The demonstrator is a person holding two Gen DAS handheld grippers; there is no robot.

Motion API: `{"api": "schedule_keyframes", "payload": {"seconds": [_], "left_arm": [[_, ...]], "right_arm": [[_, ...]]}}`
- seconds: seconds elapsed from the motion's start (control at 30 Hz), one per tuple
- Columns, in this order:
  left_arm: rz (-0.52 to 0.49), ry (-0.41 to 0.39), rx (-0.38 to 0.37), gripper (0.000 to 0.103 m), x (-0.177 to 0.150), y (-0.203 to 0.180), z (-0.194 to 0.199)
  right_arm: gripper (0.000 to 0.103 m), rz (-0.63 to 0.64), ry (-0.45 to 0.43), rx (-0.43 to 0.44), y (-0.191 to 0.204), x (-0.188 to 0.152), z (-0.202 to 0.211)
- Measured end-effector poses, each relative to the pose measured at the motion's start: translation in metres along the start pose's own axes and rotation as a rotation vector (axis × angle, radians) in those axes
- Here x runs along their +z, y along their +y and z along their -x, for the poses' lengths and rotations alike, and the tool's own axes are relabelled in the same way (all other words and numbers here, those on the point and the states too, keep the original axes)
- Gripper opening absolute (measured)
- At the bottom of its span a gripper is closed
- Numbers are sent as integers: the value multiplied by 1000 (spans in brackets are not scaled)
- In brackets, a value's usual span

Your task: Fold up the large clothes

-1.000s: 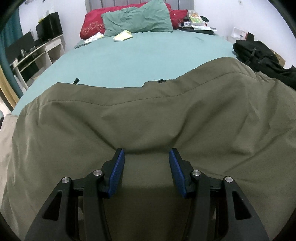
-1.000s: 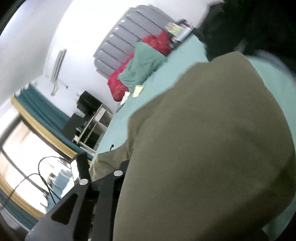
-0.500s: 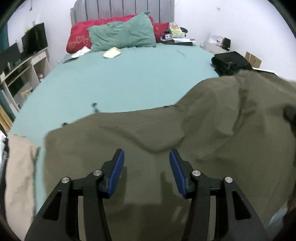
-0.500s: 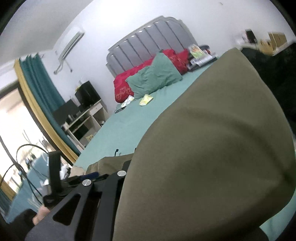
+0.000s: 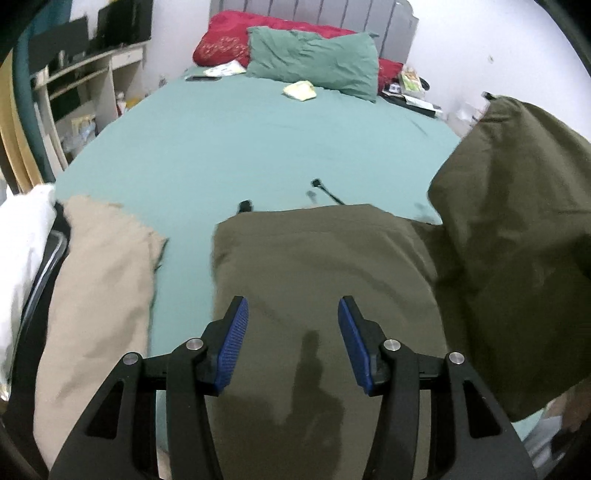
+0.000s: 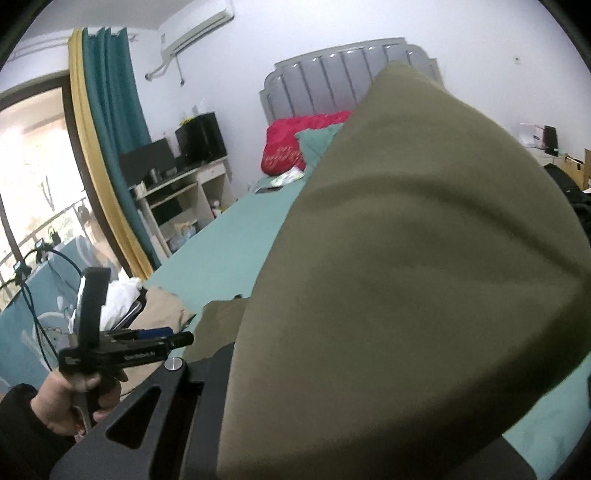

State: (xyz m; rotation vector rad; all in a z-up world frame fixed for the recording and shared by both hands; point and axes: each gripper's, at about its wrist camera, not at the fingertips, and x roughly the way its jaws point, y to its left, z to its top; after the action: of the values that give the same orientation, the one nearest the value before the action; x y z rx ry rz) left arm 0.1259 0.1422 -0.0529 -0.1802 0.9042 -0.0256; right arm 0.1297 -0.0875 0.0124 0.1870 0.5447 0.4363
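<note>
My left gripper (image 5: 291, 332) hangs above the olive garment (image 5: 325, 280), blue pads (image 5: 232, 343) spread apart, nothing between them, not touching the cloth. The garment lies flat on the near end of the bed (image 5: 236, 147); its right part is lifted in a big fold. My right gripper (image 6: 332, 387) is almost wholly covered by that raised cloth (image 6: 406, 258); jaws nearly together, pinching the fabric, which drapes over them and fills most of the right wrist view. In that view my left hand (image 6: 70, 402) grips the other tool; white lettering on its body is too blurred to read. Beside the garment, left: a beige cloth (image 5: 99, 280), then something white (image 5: 22, 240). Farther: small yellow item (image 5: 300, 91), green pillow (image 5: 314, 59), red pillow (image 5: 225, 46), grey headboard (image 5: 314, 11). Desk (image 6: 184, 192), curtain (image 6: 114, 122) and air conditioner (image 6: 195, 29) on the left wall side.
</note>
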Motion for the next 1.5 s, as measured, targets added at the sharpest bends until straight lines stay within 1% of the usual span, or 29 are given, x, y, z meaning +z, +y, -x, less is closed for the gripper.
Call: {"api": "schedule_keyframes", "payload": {"seconds": [0.13, 0.23, 0.27, 0.37, 0.43, 0.5, 0.53, 0.57, 0.6, 0.63, 0.67, 0.7, 0.73, 0.8, 0.87, 0.97, 1.0, 1.07, 1.13, 1.2, 1.23, 1.27, 1.3, 1.33, 1.37, 1.4, 1.47, 1.5], "left_arm": [[21, 12, 7, 54, 0, 31, 4], [60, 0, 9, 54, -1, 59, 12], [88, 0, 2, 54, -1, 71, 14], [147, 0, -21, 54, 0, 97, 18], [170, -16, -34, 54, 2, 107, 23], [188, -36, -43, 54, 6, 114, 29], [201, -44, -48, 54, 8, 119, 32], [212, -55, -59, 54, 10, 121, 34], [219, -66, -74, 54, 11, 122, 36], [223, -71, -91, 54, 13, 121, 36], [223, -68, -106, 54, 14, 120, 33], [223, -62, -119, 54, 13, 118, 32], [218, -50, -146, 54, 13, 115, 28], [200, -25, -183, 54, 12, 109, 22], [157, 12, -224, 54, 8, 96, 13], [112, 68, -275, 54, -1, 76, 1], [101, 82, -280, 54, -3, 70, -2], [49, 115, -275, 54, -7, 53, -12], [22, 129, -265, 54, -10, 42, -20], [13, 146, -260, 54, -15, 35, -27], [13, 154, -254, 54, -17, 31, -31], [11, 158, -240, 54, -18, 29, -35], [8, 160, -226, 53, -19, 27, -36], [6, 163, -217, 53, -20, 25, -39], [4, 169, -204, 51, -22, 23, -43], [1, 174, -198, 49, -24, 21, -46], [-11, 176, -193, 49, -29, 16, -50], [-17, 175, -190, 49, -30, 13, -51]], "right_arm": [[15, 43, 58, 21, 33, -9, -24], [15, 85, 119, 43, 62, -22, -46], [15, 104, 140, 46, 70, -27, -51], [16, 183, 227, 48, 98, -48, -73], [17, 243, 295, 47, 110, -66, -83], [21, 322, 361, 40, 124, -86, -94], [24, 385, 397, 33, 135, -98, -100], [27, 424, 410, 33, 142, -107, -102], [35, 458, 426, 39, 149, -114, -104], [49, 486, 451, 57, 154, -122, -106], [58, 507, 490, 97, 158, -132, -109], [76, 523, 523, 137, 162, -139, -109], [87, 549, 548, 166, 168, -148, -110], [91, 641, 530, 161, 178, -160, -102], [91, 671, 515, 165, 180, -161, -96], [91, 623, 475, 211, 175, -152, -80], [91, 616, 467, 221, 177, -150, -76], [91, 612, 456, 237, 168, -149, -58], [91, 600, 447, 248, 157, -148, -38], [91, 550, 446, 260, 139, -146, -18], [91, 512, 432, 263, 126, -143, -5], [91, 463, 414, 245, 107, -138, 8], [91, 429, 404, 224, 98, -134, 11], [91, 357, 381, 174, 70, -128, 19], [91, 304, 362, 139, 51, -126, 22], [91, 237, 344, 105, 26, -122, 22], [91, 65, 345, 58, -22, -120, 10], [91, -46, 356, 76, -47, -121, 0]]}}
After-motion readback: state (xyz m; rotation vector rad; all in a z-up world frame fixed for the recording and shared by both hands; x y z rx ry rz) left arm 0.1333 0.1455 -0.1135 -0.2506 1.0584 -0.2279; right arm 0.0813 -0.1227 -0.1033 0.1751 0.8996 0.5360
